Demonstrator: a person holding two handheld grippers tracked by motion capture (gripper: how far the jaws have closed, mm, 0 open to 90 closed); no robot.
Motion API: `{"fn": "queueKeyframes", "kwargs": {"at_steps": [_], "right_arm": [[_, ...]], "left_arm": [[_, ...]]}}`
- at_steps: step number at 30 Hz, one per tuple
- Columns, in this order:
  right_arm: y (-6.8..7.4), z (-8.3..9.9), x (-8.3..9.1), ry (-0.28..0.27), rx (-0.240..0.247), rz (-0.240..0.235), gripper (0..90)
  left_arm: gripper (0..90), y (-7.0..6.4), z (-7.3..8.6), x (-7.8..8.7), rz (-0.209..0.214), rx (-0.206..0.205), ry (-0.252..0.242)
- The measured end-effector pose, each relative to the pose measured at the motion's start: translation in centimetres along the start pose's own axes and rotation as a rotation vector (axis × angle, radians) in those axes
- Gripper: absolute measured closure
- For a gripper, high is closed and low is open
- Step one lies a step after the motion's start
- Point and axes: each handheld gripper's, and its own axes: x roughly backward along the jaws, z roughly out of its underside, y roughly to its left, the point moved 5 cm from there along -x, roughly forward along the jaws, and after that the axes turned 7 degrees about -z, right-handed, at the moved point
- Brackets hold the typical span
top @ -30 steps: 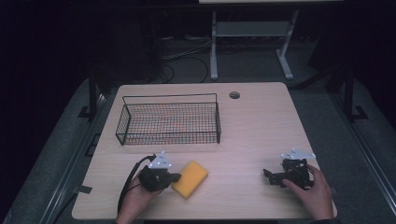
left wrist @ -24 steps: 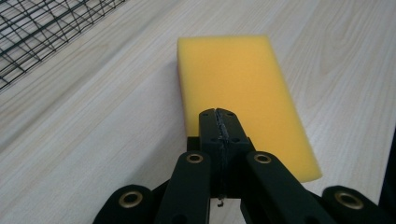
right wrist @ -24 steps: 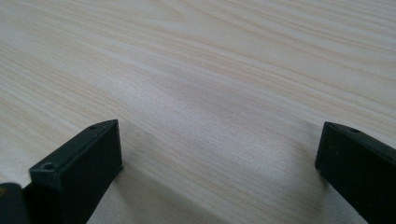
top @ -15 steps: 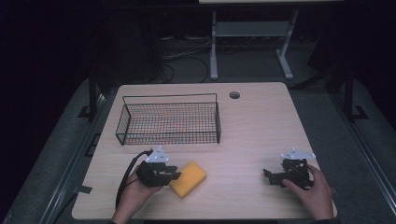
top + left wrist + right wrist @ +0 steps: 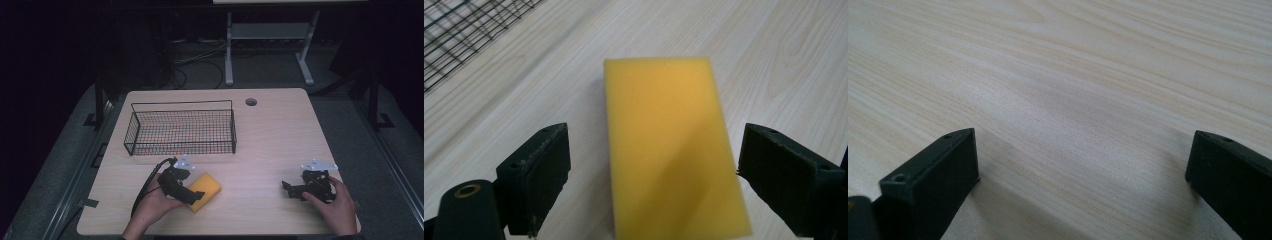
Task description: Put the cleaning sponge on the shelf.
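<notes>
A yellow sponge (image 5: 206,190) (image 5: 674,145) lies flat on the wooden table (image 5: 270,140), near its front edge, left of centre. My left gripper (image 5: 192,192) (image 5: 659,172) is open, one jaw on each long side of the sponge, with a gap on both sides. My right gripper (image 5: 292,190) (image 5: 1083,175) rests open near the front right of the table, with bare wood between its jaws. A hand holds each gripper.
A black wire basket (image 5: 181,127) stands empty on the back left of the table, just behind the left gripper; its mesh (image 5: 464,30) shows at the top left of the left gripper view. A cable hole (image 5: 251,102) sits near the far edge.
My left gripper has moved a little forward and right, so its open jaws now straddle the sponge. The right gripper has stayed put.
</notes>
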Motion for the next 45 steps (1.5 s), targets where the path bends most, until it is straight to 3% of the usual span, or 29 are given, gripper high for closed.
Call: {"fn": "queueKeyframes", "kwargs": {"at_steps": [16, 36, 45], "right_arm": [[0.0, 0.0, 0.0, 0.000, 0.000, 0.000, 0.0], [0.0, 0.0, 0.0, 0.000, 0.000, 0.000, 0.0], [0.0, 0.0, 0.0, 0.000, 0.000, 0.000, 0.0]], "left_arm": [[12.7, -1.4, -0.5, -2.7, -0.037, -0.072, 0.078], [13.5, -1.4, 0.2, -3.9, -0.058, -0.086, 0.129], [20.1, -1.3, 0.3, -3.8, -0.053, -0.079, 0.136]]}}
